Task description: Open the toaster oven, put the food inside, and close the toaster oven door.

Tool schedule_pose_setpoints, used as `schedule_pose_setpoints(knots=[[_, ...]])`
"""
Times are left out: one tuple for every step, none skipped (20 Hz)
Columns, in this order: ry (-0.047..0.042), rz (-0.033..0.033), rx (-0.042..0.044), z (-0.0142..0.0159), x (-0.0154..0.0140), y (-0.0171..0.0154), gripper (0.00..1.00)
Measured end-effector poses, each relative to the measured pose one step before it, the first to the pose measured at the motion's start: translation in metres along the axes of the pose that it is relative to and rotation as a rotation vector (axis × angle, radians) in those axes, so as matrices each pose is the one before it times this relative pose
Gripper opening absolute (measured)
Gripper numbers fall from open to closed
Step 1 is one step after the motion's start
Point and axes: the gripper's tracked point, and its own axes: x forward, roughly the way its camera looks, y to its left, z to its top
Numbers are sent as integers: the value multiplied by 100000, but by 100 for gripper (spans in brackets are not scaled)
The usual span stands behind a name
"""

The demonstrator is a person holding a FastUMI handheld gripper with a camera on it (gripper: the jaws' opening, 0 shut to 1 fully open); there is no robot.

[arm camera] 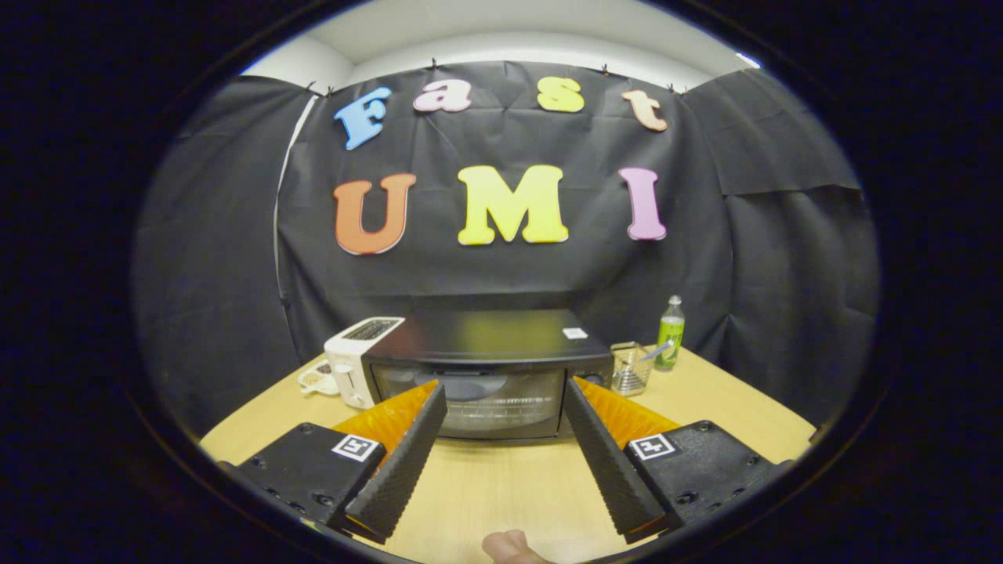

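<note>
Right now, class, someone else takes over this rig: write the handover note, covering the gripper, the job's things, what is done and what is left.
Gripper: open, fingers spread, holding nothing, aimed at the toaster oven.
Toaster oven: on the wooden table just ahead of the fingers, door shut. White toaster stands beside it.
Food: none identified in this view.
Done: nothing yet.
Left: open the door, put food in, close the door.
</note>
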Motion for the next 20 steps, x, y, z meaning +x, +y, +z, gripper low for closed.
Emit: schedule_pose_setpoints(knots=[[-2753,-773,1074,1831,-1366,-773,100],[-2235,-236,973,1668,-1259,-604,100],[-1316,236,565,1273,-1130,-530,100],[-1455,-71,-85,1361,-1125,-426,100],[-1516,-741,-382,1403,-1123,-609,100],[-974,-804,-863,1189,-1065,-472,100],[-1036,-686,-864,964,-998,-355,100],[-1237,-83,-720,985,-1038,-201,100],[-1583,396,-719,971,-963,77,100],[-1438,486,-649,772,-735,73,100],[-790,187,-493,438,-740,-90,100],[-4,218,-125,225,-646,67,100],[160,-139,407,90,-547,-10,100],[70,350,717,131,-536,144,100],[-689,877,406,306,-487,378,100],[-1162,953,459,272,-495,300,100],[-447,353,621,-30,-511,128,100],[38,-38,-48,-40,-300,22,100],[551,827,-708,-209,-173,335,100],[259,904,-678,-29,-251,314,100]])
